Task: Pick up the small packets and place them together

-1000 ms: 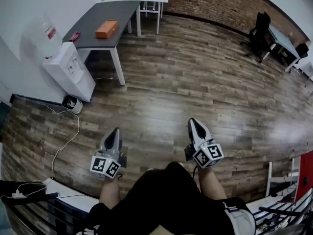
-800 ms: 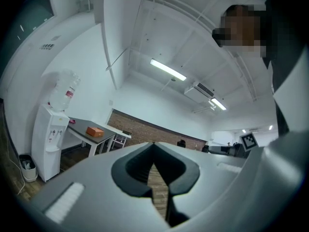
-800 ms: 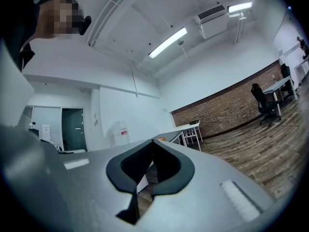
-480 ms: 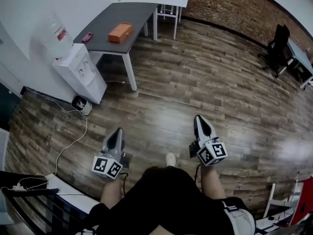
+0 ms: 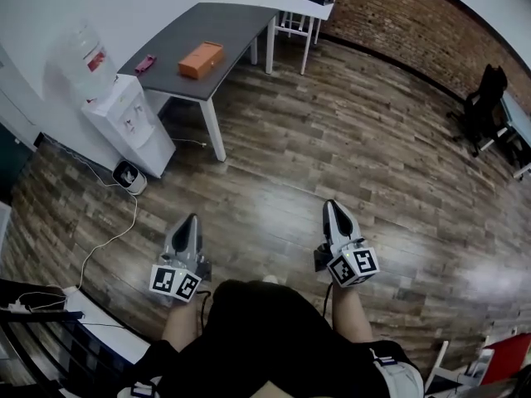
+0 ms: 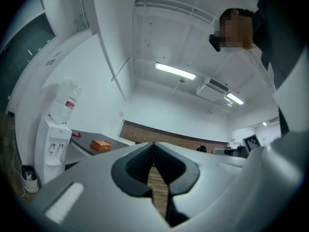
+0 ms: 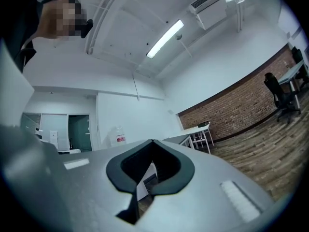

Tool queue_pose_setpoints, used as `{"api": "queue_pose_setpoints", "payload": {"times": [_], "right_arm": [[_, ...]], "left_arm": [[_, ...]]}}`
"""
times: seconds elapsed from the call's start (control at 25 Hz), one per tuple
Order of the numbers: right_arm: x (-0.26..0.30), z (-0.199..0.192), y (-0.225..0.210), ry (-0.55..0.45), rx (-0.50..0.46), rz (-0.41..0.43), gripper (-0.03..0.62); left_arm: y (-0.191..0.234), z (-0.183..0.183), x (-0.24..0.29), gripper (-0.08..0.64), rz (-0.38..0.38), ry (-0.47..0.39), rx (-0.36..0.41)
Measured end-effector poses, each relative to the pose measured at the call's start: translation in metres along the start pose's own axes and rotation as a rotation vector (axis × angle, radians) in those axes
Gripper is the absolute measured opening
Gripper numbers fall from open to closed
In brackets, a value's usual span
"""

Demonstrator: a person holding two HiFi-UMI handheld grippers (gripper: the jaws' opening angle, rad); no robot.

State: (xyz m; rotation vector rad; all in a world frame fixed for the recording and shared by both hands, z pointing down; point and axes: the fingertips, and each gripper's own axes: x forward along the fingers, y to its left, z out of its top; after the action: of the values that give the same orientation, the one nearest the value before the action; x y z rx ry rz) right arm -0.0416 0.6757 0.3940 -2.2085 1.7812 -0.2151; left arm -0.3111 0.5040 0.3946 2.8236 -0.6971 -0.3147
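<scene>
- Spanning the room, a wood-plank floor (image 5: 348, 148) meets a brick wall (image 5: 398, 15); a grey table (image 5: 236, 23) bears an orange box (image 5: 202, 59) and a small pink item (image 5: 146, 62).
- The left gripper (image 5: 191, 222) and right gripper (image 5: 331, 211) have their jaws together, empty.
- Whether the pink item is a packet cannot be told.

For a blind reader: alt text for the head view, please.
A person standing on a wood-plank floor holds the left gripper and the right gripper out in front, both shut. Ahead at left, a grey table bears an orange box, beside a water dispenser.
</scene>
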Motion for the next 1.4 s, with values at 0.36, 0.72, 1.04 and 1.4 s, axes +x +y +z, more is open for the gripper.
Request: {"api": "queue_pose_setpoints", "payload": {"times": [0.36, 0.72, 1.04, 1.4], "right_arm": [[0.025, -0.006, -0.037, 0.001, 0.035, 0.0, 0.002], [0.085, -0.001, -0.048, 0.009, -0.015, 0.003, 0.002], [0.175, 0.003, -0.046, 0.001, -0.032, 0.007, 0.002], [0.268, -0.002, -0.027, 0.014, -0.06, 0.019, 0.002]], "left_arm": [[-0.001, -0.014, 0.049, 0.0, -0.015, 0.037, 0.03], [0.033, -0.015, 0.115, 0.0, -0.051, 0.022, 0.022], [0.091, 0.006, 0.18, 0.0, -0.078, 0.003, 0.05], [0.16, 0.02, 0.22, 0.0, -0.09, 0.0, 0.048]]}}
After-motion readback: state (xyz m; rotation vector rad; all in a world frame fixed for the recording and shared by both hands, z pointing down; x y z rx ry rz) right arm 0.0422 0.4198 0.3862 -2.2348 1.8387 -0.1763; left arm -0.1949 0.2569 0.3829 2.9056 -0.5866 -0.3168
